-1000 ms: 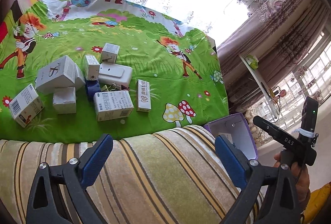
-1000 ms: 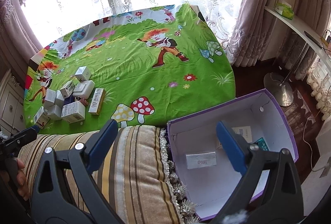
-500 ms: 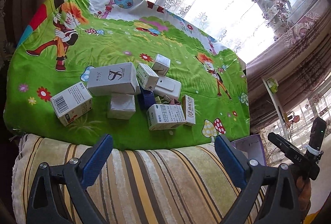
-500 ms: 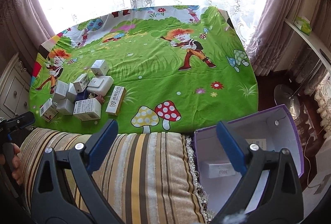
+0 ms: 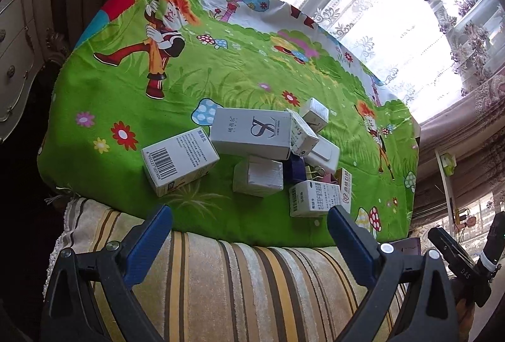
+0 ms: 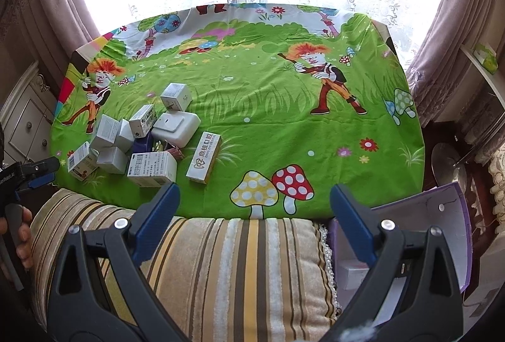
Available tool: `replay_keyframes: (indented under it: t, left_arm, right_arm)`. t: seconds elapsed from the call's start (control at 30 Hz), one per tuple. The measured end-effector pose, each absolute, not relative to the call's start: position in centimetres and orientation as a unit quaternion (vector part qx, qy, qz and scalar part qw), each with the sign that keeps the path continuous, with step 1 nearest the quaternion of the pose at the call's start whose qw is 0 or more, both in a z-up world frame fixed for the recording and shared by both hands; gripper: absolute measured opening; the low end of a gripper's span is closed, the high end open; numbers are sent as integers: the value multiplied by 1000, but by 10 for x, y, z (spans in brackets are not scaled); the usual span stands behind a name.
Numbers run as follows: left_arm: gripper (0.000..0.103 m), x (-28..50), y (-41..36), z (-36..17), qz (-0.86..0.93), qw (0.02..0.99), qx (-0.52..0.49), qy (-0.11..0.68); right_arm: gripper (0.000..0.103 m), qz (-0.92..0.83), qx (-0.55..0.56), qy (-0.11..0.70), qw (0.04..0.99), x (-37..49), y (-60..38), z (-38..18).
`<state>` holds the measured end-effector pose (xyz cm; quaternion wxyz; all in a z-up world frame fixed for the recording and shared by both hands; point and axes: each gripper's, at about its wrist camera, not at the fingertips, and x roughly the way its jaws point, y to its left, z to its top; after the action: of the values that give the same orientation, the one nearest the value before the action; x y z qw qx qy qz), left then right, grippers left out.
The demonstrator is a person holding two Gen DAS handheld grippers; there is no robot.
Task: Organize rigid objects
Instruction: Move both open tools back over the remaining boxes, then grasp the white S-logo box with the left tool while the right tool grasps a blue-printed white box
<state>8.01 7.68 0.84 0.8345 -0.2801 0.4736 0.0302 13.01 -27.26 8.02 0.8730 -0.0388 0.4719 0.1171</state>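
Boxes [image 5: 252,152], small rigid cartons, heaped close together on the near left part of the green cartoon cloth [image 6: 268,108], several touching or leaning on one another.

Purple bin [image 6: 442,215]: beside the striped cushion [image 6: 221,263], to the right; at least one carton already inside.

Large white carton [image 5: 252,133]: tilted, propped on its neighbours; judged best left until those around it are cleared.

Barcode carton [image 5: 180,162]: at the heap's left edge, standing free of the rest; judged the easiest first pick, gripped across its narrow faces.

Left gripper [image 5: 249,231]: jaws wide apart, empty, short of the heap.

Right gripper [image 6: 255,203]: jaws wide apart, empty, over the cushion.
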Motion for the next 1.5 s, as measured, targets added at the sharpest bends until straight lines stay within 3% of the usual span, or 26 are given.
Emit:
replay_keyframes:
  t: [0.43, 0.6, 1.0, 1.5]
  left_arm:
    - [99, 101, 105, 1, 71, 825, -293, 477]
    - [99, 120, 90, 8, 34, 848, -223, 480]
    - [103, 182, 98, 3, -36, 830, -240, 502]
    - [103, 205, 98, -29, -67, 796, -252, 546]
  right_arm:
    - [97, 153, -49, 496, 853, 154, -235, 56]
    - [97, 160, -49, 508, 845, 158, -227, 46]
    - [97, 199, -60, 532, 821, 155, -176, 23]
    - [97, 214, -86, 553, 800, 157, -127, 0]
